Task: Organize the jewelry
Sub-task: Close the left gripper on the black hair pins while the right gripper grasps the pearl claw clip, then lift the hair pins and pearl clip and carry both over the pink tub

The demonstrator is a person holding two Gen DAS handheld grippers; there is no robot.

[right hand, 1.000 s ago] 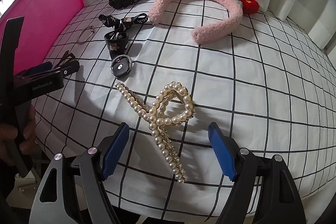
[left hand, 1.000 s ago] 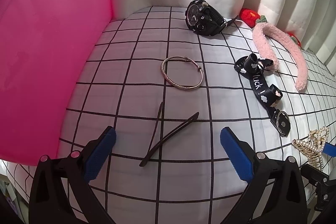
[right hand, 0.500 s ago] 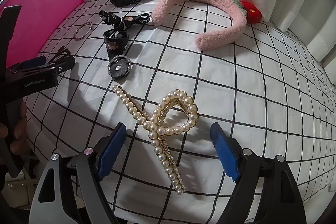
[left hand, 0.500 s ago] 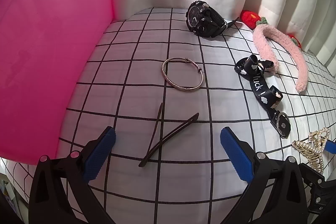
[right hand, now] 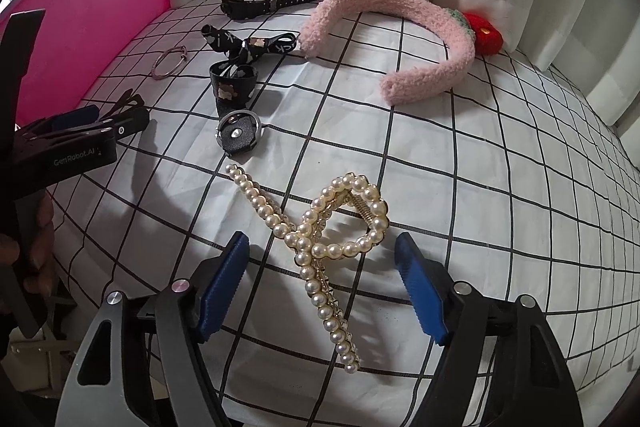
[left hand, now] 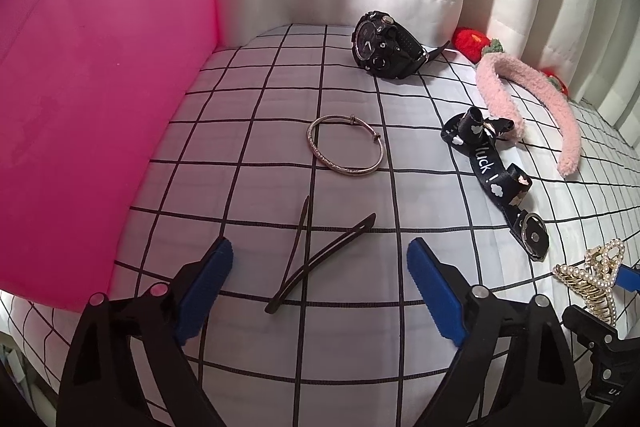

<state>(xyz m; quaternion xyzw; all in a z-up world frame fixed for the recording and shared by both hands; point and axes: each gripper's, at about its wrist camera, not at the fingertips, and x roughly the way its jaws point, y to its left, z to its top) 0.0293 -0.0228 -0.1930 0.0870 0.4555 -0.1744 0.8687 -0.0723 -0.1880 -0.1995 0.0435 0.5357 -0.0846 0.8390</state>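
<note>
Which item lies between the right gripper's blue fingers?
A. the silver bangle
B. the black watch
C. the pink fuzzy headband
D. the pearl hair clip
D: in the right wrist view the pearl hair clip lies between the closing fingers of the right gripper, not yet touched.

Black claw arms carry ribbed blue pads (silver screws).
</note>
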